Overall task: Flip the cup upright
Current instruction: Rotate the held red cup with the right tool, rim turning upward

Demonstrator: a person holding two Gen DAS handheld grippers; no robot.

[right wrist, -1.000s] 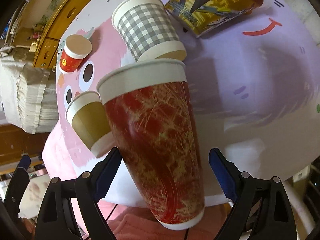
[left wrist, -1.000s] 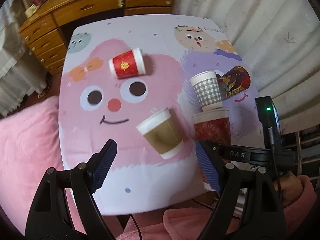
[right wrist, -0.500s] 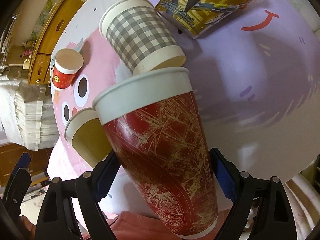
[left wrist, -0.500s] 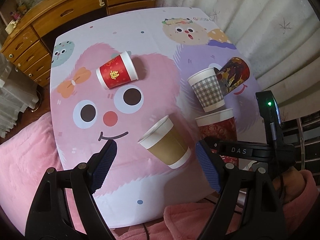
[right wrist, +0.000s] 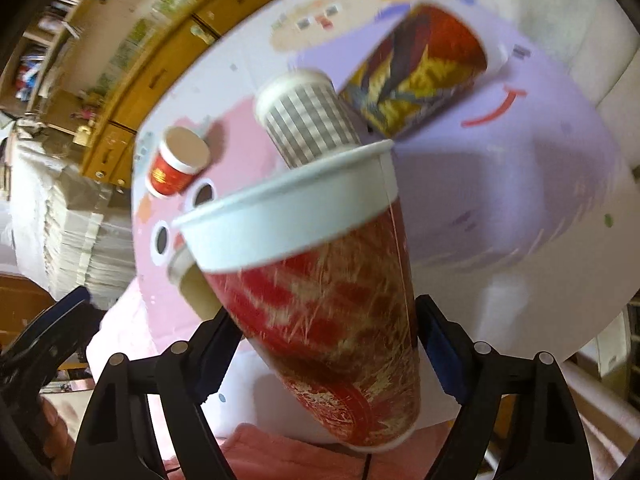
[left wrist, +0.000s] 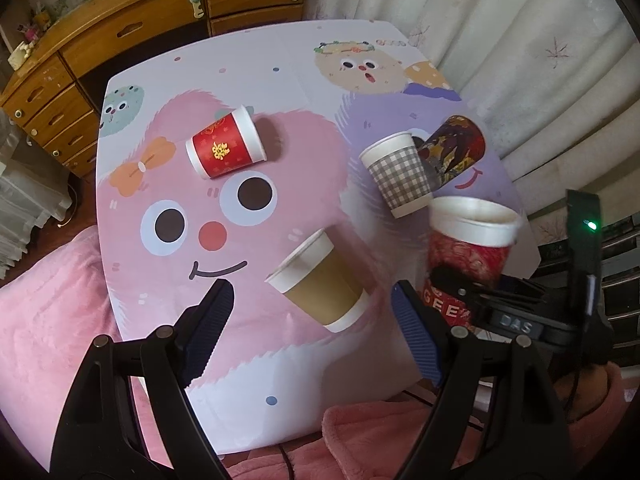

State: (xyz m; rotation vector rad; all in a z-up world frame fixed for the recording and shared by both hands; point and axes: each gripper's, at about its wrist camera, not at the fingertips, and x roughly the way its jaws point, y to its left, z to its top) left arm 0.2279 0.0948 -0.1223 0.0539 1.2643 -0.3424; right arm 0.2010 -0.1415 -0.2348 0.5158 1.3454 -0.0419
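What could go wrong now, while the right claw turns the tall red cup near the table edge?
The red cup is tilted in the right claw near the table edge; if it slips, it may fall off. Its rim is close to the checked cup and could knock it.

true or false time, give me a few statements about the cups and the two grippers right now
1. The right gripper is shut on the tall red cup. True.
2. The left gripper holds the brown cup. False: it is open, with nothing between its fingers.
3. The small red cup lies on its side. True.
4. The checked cup sits far from the dark patterned cup. False: they lie right next to each other.
5. The tablecloth is plain white. False: it shows cartoon faces.
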